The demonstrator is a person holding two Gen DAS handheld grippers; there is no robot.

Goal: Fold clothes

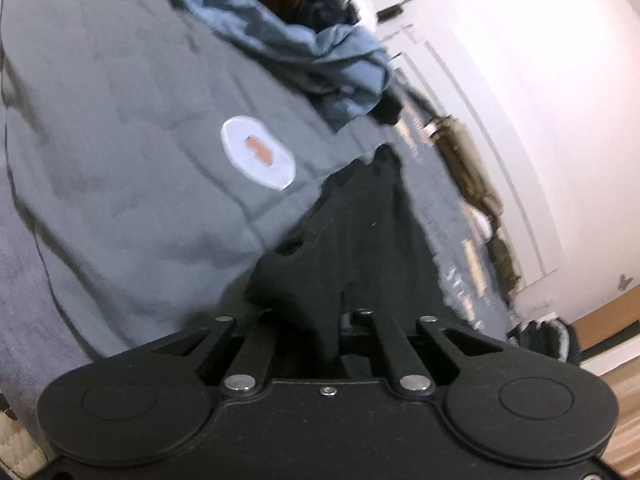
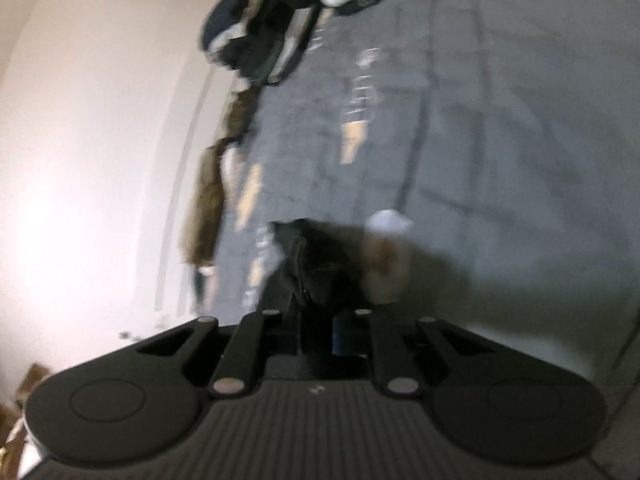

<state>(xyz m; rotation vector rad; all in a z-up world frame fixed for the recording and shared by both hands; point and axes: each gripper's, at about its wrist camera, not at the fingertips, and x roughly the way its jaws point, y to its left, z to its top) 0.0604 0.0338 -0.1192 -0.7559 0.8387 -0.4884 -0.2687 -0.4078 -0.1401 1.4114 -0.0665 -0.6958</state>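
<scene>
Grippers angle downward: your left gripper (image 1: 334,312) and right gripper (image 2: 316,320) both pinch the black cloth garment (image 1: 360,232) over the grey bedspread (image 1: 120,140); a crumpled blue garment (image 1: 320,52) lies beyond.

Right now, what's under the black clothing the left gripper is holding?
Under the black garment lies the grey bed cover, with its white oval patch showing beside it. The left gripper is shut on the cloth. Whatever lies directly beneath the garment is hidden.

Both fisheye views are motion-blurred and bowed at the edges, with a pale wall (image 2: 80,200) glaring white and dim shadow over the grey bedspread (image 1: 100,160).
</scene>
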